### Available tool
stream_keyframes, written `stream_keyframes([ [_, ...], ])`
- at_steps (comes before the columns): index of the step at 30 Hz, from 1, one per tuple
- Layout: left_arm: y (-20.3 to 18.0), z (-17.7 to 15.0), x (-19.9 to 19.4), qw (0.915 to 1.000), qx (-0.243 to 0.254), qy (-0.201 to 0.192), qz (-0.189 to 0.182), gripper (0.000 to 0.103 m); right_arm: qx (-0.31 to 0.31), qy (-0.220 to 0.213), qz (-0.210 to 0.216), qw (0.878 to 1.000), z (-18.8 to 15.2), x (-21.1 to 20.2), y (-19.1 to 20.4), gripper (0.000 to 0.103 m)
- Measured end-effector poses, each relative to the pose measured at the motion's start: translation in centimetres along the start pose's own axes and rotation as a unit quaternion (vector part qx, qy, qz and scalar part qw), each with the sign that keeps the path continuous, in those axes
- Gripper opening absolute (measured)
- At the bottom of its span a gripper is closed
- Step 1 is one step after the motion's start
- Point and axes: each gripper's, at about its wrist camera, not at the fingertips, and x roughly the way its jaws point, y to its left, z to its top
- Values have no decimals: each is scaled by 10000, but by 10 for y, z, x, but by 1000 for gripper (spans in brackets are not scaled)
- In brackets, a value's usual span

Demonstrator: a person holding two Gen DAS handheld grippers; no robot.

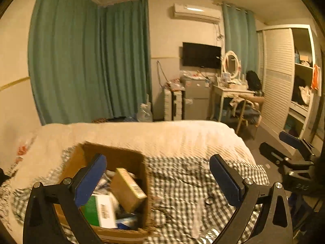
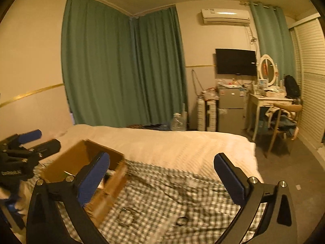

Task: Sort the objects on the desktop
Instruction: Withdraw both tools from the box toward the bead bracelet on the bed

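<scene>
1. Over on the left of the bed (image 1: 182, 134) sits the cardboard box (image 1: 113, 156), resting on the checked cloth (image 1: 182, 183). It already holds several things: a tan carton (image 1: 128, 189) lying tilted, a green-and-white packet (image 1: 100, 209) beside it, and some bluish bits too blurred to name.
2. The left gripper (image 1: 158, 181) hangs just above the box's right side, its jaws spread wide with nothing between them. One blue pad (image 1: 90, 181) shows in front of the box's contents.
3. To the right of the box, on the cloth, lie a few small dark ring-shaped things (image 2: 126, 216) and (image 2: 181, 221). I cannot tell what they are.
4. The right gripper (image 2: 162, 181) hovers over that stretch of cloth, jaws likewise wide apart and empty.
5. My reading: sorting is partway through, with both hands free between items. The next step looks like a pick-up of one of those small things on the cloth.
6. That would call for lowering the right gripper squarely over a ring and closing gently, since the soft wrinkled cloth could bunch up into the jaws.
</scene>
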Motion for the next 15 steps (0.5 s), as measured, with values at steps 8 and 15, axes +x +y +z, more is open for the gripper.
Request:
stream_keyframes([
  [8, -40, -38, 50, 9986, 145, 433, -260, 98, -137, 591, -210, 9979, -40, 20, -42, 103],
  [15, -60, -94, 103, 9966, 229, 793, -31, 76, -158, 1171, -153, 9929, -82, 61, -61, 81],
])
